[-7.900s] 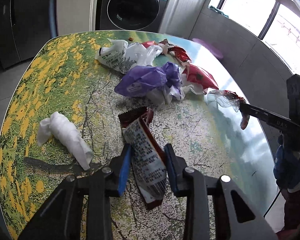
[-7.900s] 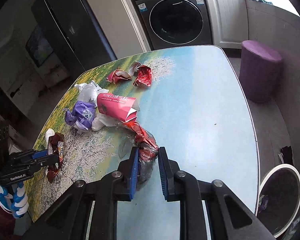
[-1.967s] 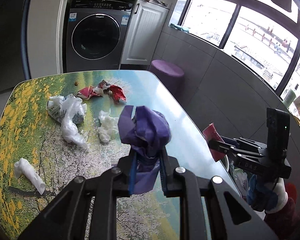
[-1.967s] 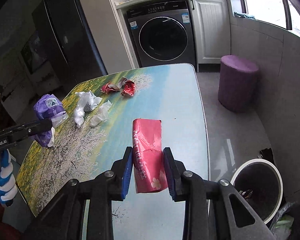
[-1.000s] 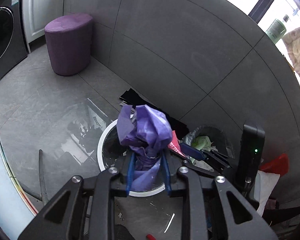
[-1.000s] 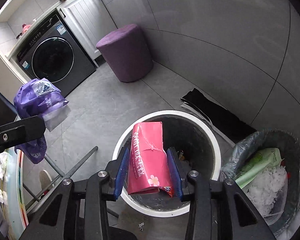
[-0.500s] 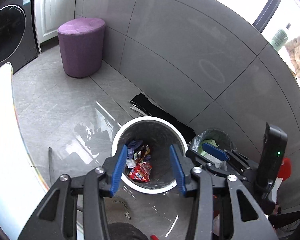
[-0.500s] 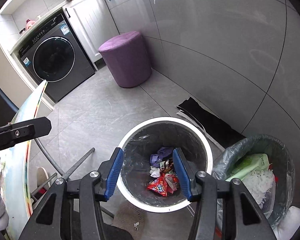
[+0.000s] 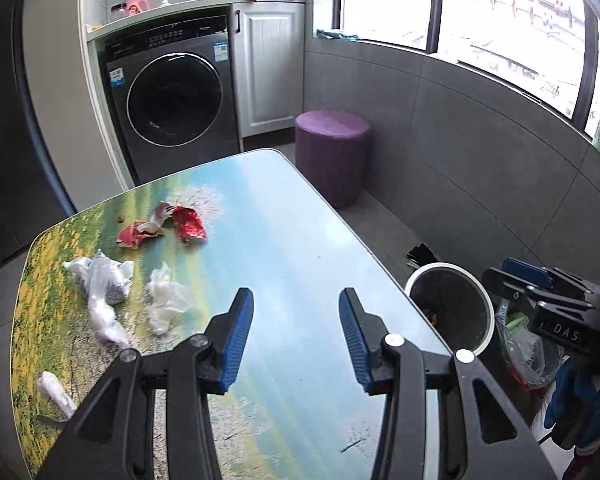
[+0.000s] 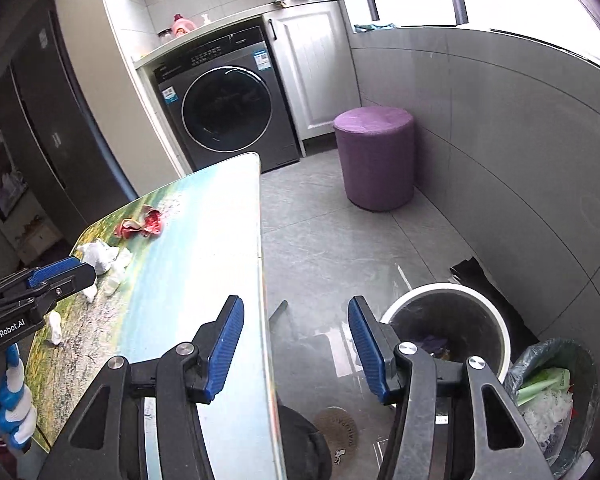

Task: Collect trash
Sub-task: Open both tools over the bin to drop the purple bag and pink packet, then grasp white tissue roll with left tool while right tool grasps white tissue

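Jaws on the left gripper [image 9: 296,336] and right gripper [image 10: 296,350] now gape empty; the purple bag and pink packet they carried a moment ago lie dropped in the white-rimmed bin [image 10: 500,320]. Crinkled red wrappers [image 9: 162,226] wait near the table's [image 9: 284,248] far edge, soft white crumpled tissues [image 9: 166,302] toward its left edge.

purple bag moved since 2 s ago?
Yes. It left the left gripper, whose open jaws are empty, and now lies inside the white-rimmed bin beside the table: purple bag.
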The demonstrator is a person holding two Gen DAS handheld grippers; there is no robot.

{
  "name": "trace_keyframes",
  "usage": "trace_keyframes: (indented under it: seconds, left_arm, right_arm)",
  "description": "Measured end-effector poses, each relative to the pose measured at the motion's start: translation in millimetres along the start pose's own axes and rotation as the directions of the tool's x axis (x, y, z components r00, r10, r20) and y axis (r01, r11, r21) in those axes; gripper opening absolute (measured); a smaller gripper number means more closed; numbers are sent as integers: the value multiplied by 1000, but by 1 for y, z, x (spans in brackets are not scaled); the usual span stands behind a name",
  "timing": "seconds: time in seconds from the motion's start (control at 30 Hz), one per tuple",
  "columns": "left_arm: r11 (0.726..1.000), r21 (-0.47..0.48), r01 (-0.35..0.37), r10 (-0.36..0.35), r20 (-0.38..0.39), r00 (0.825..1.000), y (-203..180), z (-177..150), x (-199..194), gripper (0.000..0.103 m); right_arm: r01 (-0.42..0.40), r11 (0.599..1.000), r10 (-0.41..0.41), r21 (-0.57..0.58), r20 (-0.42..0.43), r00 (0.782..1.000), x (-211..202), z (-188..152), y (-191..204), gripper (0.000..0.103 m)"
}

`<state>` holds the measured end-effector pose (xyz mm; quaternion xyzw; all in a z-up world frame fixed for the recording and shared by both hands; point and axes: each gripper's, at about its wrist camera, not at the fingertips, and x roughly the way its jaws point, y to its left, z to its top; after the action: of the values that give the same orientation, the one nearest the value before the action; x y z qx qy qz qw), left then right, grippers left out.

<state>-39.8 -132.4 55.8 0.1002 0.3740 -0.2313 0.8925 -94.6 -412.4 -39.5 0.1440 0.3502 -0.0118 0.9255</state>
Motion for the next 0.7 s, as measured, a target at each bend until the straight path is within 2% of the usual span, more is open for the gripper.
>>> trace_keyframes:
  seconds: [0.1, 0.3, 0.33, 0.43, 0.63, 0.7]
  left_arm:
    - [995, -58, -86, 88, 36, 996, 39, -17, -25, 43]
    - [971, -165, -174, 188, 78, 979, 96, -49, -62, 43]
    - [967, -180, -183, 200, 82, 976, 103, -54, -67, 43]
    - [956, -223, -191, 214, 88, 973, 119, -65, -77, 43]
    - [941, -275, -196, 230, 99, 968, 143, -85, -88, 48]
    - [935, -295, -198, 235, 96, 967, 151, -91, -89, 48]
  right_arm:
    - [-32, 997, 32, -65, -4, 999, 7, -1, 38, 60]
    - [-88, 980, 87, -176, -10, 996, 12, -1, 107, 73]
    - [-87, 977, 87, -193, -8, 996, 13, -1, 116, 77]
    - [-100, 968, 98, -231, -17, 995, 14, -2, 142, 79]
    - [-103, 955, 102, -280, -17, 995, 14, -4, 179, 97]
    - [-103, 952, 102, -289, -17, 995, 15, -4, 186, 99]
